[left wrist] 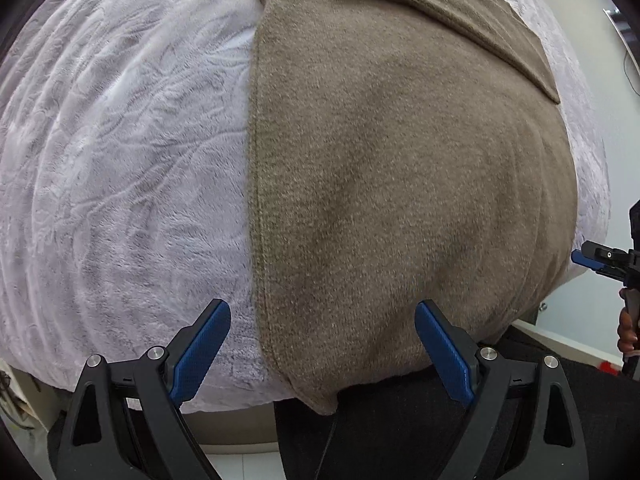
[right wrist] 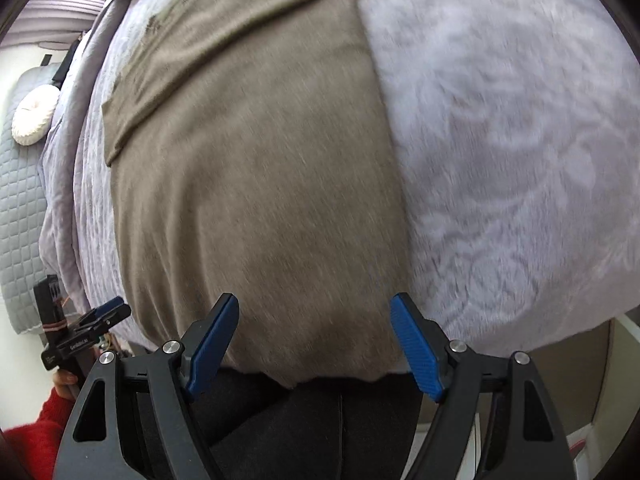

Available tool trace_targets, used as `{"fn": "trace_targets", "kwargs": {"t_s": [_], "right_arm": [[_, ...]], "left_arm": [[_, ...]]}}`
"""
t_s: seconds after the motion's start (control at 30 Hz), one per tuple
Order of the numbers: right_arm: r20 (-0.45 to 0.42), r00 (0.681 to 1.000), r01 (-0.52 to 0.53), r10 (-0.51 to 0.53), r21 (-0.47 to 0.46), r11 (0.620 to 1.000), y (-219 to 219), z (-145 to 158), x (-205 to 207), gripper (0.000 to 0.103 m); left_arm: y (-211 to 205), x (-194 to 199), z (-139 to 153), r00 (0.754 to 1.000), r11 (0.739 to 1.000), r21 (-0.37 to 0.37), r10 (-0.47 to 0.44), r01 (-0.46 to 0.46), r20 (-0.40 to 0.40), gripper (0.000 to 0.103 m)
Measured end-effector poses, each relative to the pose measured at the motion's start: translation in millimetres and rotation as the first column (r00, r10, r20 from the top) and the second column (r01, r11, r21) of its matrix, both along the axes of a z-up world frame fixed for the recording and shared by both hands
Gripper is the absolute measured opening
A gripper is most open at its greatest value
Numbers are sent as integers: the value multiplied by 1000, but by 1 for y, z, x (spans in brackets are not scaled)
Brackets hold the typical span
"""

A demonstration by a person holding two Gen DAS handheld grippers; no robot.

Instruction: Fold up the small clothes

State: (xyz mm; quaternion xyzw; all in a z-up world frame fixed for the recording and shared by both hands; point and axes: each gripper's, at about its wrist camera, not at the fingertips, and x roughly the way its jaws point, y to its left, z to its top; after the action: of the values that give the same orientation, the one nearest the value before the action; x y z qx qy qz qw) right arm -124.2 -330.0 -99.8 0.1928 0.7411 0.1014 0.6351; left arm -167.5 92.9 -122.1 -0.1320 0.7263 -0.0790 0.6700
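A brown knit garment (left wrist: pixel 400 184) lies flat on a pale plush bedspread (left wrist: pixel 120 160), its near hem hanging just over the bed edge between and below both sets of jaws; the left gripper (left wrist: pixel 322 354) and right gripper (right wrist: pixel 314 346) hover with jaws wide apart, holding nothing; the cloth looks soft, light and limp, best pinched at the hem corners; a sleeve is folded across beyond the jaws; open bedspread flanks either side.

Right tongs (right wrist: pixel 314 344) agape above brown garment (right wrist: pixel 256 184) hem.
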Motion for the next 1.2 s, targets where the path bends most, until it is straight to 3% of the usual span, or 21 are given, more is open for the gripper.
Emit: {"fn": "trace_targets", "kwargs": {"t_s": [0.3,0.5,0.6,0.63,0.67,0.7,0.73,0.77,0.8,1.03,1.2], "right_arm": [[-186,975,-107,122,86,991,6,-54,-45,81],[-200,969,-125,143,103,987,13,-75,-49,81],[-207,967,-125,146,110,986,15,-85,-49,81],[-212,967,-120,143,117,986,15,-88,-50,81],[-216,967,-112,137,127,986,16,-90,-50,81],[-214,969,-99,127,136,986,17,-89,-51,77],[-211,971,-82,113,151,985,16,-88,-50,52],[-214,972,-62,97,164,985,14,-87,-51,35],[-216,973,-38,79,186,982,13,-84,-51,13],[-154,983,-42,100,339,940,16,-40,-46,9],[-77,997,64,-32,457,887,5,-5,-24,7]], "left_arm": [[-34,-45,-31,981,982,-115,-161,148,-109,94],[-51,-57,-51,978,978,-179,-137,108,-156,94],[-57,-60,-58,978,979,-176,-130,101,-161,93],[-58,-61,-58,980,980,-170,-125,98,-156,91],[-58,-61,-58,981,982,-161,-121,96,-153,78],[-58,-62,-58,981,984,-152,-119,95,-156,58],[-56,-63,-59,981,985,-147,-113,89,-160,47],[-53,-64,-60,981,984,-160,-102,76,-164,28],[-52,-55,-58,982,982,-182,-88,57,-167,16],[-49,-50,-26,992,949,-315,-39,-1,-119,11],[-44,-29,16,999,914,-403,32,-45,-39,11]]}}
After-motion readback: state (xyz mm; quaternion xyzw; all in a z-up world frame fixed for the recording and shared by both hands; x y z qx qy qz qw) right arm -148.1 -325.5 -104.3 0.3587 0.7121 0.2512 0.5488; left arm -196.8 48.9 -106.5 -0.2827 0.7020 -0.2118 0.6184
